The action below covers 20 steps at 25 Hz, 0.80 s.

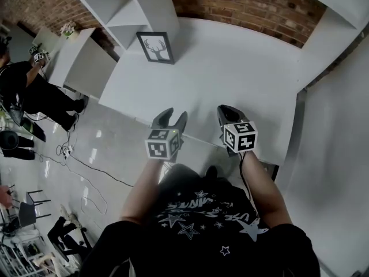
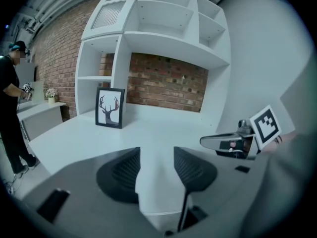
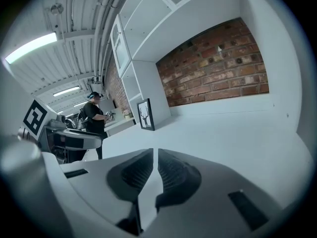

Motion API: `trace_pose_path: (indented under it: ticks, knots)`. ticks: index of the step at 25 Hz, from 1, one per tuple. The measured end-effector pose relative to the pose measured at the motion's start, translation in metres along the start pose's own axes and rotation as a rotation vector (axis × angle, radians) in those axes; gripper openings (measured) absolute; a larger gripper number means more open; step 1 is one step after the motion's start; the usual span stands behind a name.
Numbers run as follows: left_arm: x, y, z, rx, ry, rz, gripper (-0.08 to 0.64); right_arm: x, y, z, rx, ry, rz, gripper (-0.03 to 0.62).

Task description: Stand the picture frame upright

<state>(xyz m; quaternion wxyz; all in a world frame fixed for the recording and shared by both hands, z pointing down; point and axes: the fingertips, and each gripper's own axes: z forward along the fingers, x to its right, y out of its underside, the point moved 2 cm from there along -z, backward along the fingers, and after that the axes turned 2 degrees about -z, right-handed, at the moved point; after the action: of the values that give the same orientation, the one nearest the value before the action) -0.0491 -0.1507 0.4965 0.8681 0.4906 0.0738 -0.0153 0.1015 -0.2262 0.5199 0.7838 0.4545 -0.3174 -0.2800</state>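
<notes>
Empty claws at the near edge of the bench (image 1: 230, 68); picture frame (image 1: 155, 47) upright at the back.
The left gripper (image 2: 156, 155) has its jaws apart with nothing between them. The right gripper (image 3: 155, 155) has its jaws almost together, also on nothing. The picture frame stands at the bench's far left corner, well apart from both.

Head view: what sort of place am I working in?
Probably a data-collection studio dressed as a home: white desk and shelving against a brick wall, another person nearby, cables on the floor.
</notes>
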Motion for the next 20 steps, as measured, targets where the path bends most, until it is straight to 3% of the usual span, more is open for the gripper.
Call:
trace_pose_path:
  ticks: [7, 20]
  knots:
    - [0.005, 0.022, -0.018, 0.004, 0.039, 0.004, 0.155, -0.012, 0.012, 0.004, -0.048, -0.041, -0.031, 0.021]
    - [-0.001, 0.053, -0.082, 0.032, -0.053, -0.064, 0.121, -0.060, 0.019, -0.010, -0.062, -0.106, -0.036, 0.015]
